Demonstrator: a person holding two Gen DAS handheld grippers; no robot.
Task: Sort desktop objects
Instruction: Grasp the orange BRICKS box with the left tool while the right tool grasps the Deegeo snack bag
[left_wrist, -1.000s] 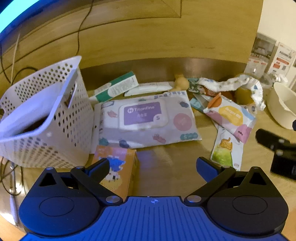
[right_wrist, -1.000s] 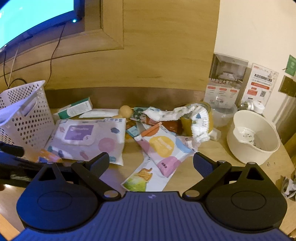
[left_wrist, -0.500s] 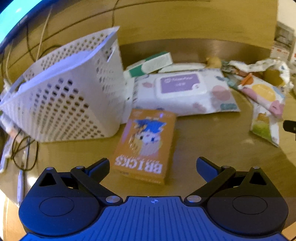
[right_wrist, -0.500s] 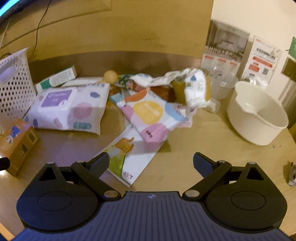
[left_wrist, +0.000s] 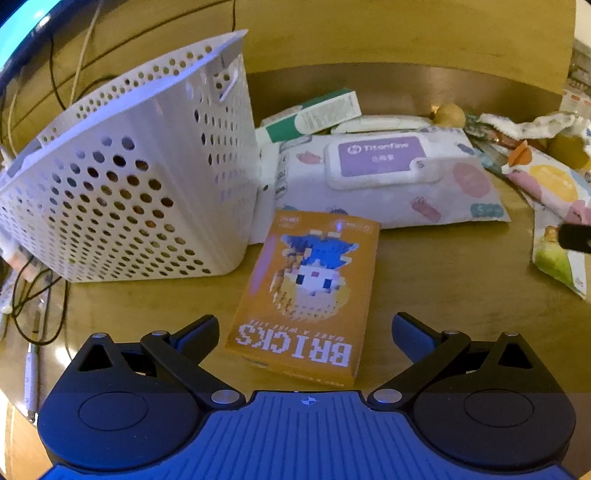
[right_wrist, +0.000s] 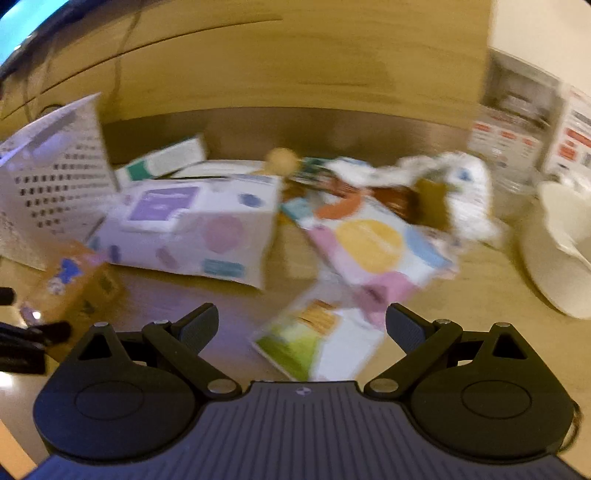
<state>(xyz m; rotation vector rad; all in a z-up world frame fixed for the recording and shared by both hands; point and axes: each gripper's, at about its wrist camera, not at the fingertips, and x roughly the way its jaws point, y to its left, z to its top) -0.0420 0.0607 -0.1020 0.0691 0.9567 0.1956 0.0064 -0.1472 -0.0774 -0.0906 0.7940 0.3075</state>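
**Both grippers spread above cluttered desk**

Left gripper (left_wrist: 304, 328), jaws wide, straddles the near end of the flat orange cardboard box (left_wrist: 308, 291). Right gripper (right_wrist: 302, 325), jaws wide, holds nothing. Beyond: soft wipes pack (left_wrist: 388, 177); perforated white plastic basket (left_wrist: 140, 184), touching the box's far corner.

Both tongs look alike: the left tongs (left_wrist: 303, 328) and right tongs (right_wrist: 302, 325) each have a ribbed blue body, 2 black round hubs, silver screws, black linkage arms, dark-blue padded fingers.
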